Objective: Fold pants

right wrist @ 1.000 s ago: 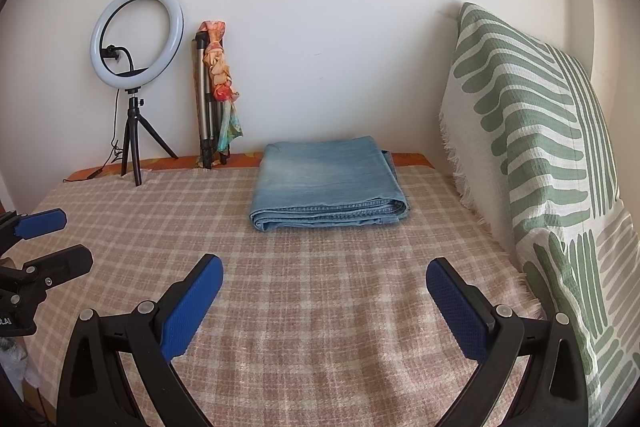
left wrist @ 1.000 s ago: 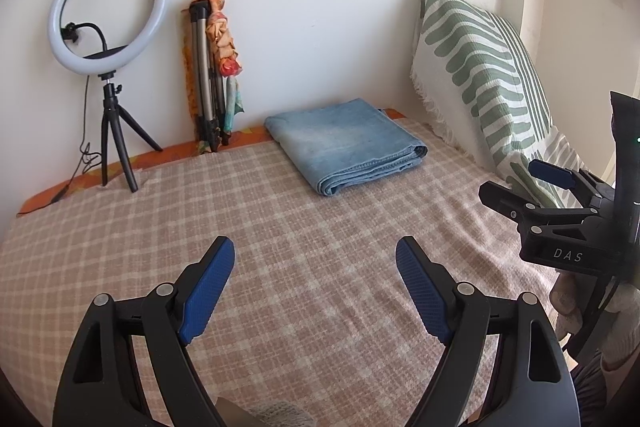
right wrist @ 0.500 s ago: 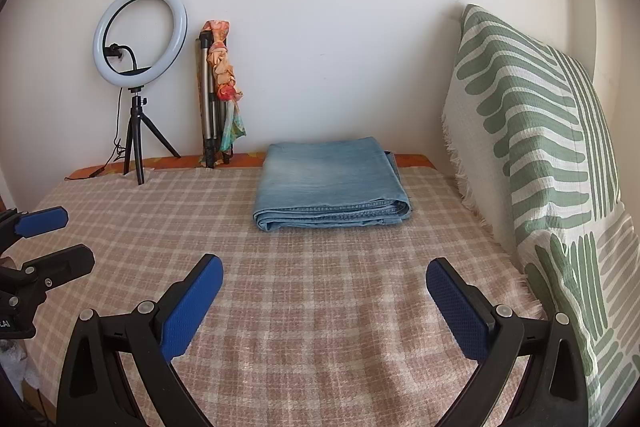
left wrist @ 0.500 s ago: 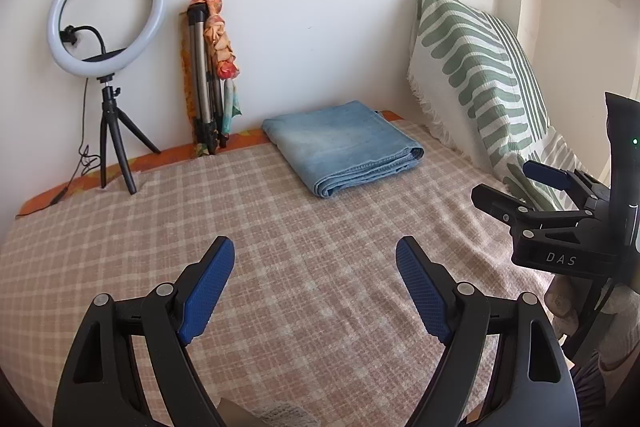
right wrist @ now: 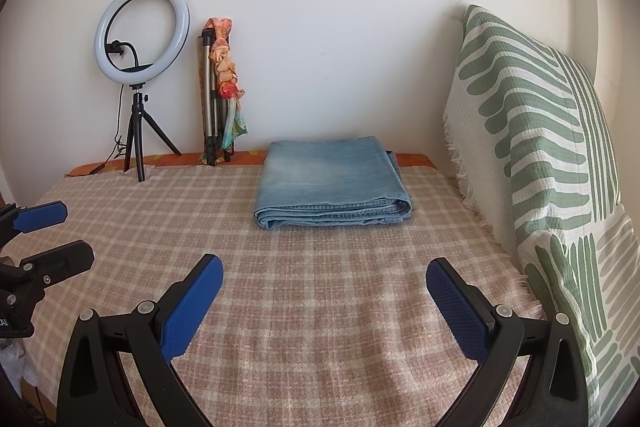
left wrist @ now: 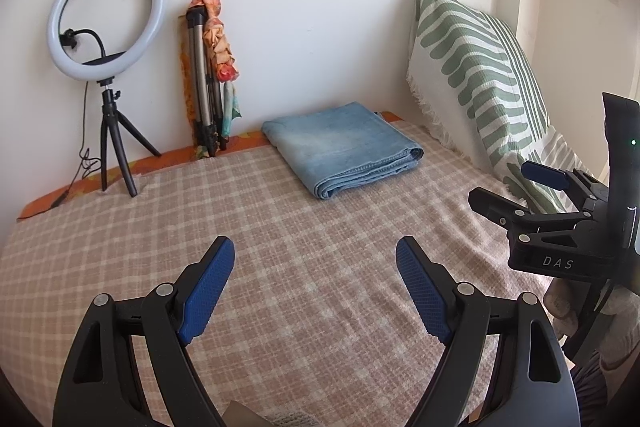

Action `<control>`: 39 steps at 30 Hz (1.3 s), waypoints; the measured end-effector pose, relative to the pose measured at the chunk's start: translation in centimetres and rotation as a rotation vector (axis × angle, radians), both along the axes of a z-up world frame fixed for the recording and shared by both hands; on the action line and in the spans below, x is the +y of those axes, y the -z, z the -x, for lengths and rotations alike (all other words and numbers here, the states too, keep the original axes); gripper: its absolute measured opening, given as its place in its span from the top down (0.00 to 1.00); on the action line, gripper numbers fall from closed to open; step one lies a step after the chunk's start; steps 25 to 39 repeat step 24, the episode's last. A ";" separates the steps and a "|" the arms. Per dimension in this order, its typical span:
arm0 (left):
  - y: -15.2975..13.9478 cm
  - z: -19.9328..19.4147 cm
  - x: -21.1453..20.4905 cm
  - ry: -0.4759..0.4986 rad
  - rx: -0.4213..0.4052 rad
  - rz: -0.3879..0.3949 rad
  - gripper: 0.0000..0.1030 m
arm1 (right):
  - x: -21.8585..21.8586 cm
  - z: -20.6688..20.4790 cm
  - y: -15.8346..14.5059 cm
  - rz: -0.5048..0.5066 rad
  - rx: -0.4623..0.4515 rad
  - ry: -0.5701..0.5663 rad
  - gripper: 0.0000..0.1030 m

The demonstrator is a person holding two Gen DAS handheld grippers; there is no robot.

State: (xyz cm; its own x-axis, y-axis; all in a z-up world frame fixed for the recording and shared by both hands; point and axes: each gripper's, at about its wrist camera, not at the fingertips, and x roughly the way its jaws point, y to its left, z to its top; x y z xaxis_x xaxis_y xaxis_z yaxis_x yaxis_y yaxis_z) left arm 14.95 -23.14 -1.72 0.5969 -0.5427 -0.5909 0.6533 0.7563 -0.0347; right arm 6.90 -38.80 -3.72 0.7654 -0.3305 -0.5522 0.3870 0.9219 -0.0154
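Observation:
The blue denim pants [left wrist: 340,147] lie folded into a flat rectangle at the far side of the checked bed cover, near the wall; they also show in the right wrist view [right wrist: 332,189]. My left gripper [left wrist: 316,259] is open and empty, held low over the cover well short of the pants. My right gripper [right wrist: 324,275] is open and empty, also short of the pants. The right gripper shows at the right edge of the left wrist view [left wrist: 516,183]. The left gripper shows at the left edge of the right wrist view [right wrist: 44,231].
A ring light on a small tripod [right wrist: 138,79] and a folded tripod with a scarf [right wrist: 218,95] stand against the back wall. A green-striped pillow [right wrist: 536,147] leans along the right side. The pink checked cover [right wrist: 320,307] spreads over the bed.
Both grippers have drifted slightly, staying open and empty. The folded pants have not moved.

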 end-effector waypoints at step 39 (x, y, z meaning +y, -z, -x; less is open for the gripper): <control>0.0 0.2 0.1 -0.002 -0.053 -0.010 0.14 | 0.0 -0.5 0.4 0.005 0.012 -0.018 0.00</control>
